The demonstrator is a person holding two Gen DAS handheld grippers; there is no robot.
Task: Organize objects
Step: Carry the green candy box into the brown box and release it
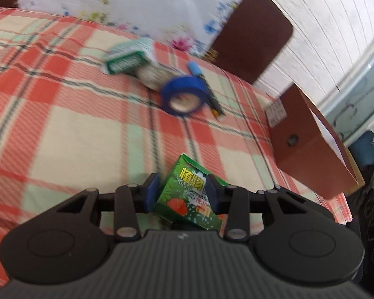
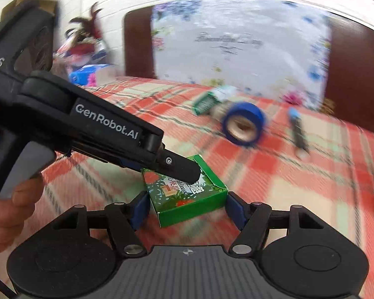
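Observation:
A small green box [image 1: 187, 194] with a strawberry print lies tilted on the plaid bedsheet [image 1: 62, 124]. My left gripper [image 1: 183, 186] is shut on it, with a blue pad against each side. In the right wrist view the same green box [image 2: 187, 199] sits between the pads of my right gripper [image 2: 187, 200], and both pads touch its sides. There the left gripper's finger [image 2: 184, 169] comes in from the left and rests on the top of the box. A hand [image 2: 7, 199] holds the left gripper's handle.
Farther back on the sheet lie a blue tape roll [image 1: 184, 97], a pen with a blue cap [image 1: 204, 84], a green and white carton [image 1: 124, 58] and a pale roll [image 1: 150, 76]. An open brown cardboard box [image 1: 311, 144] stands at the right. A floral pillow [image 1: 137, 5] leans on the headboard [image 1: 251, 32].

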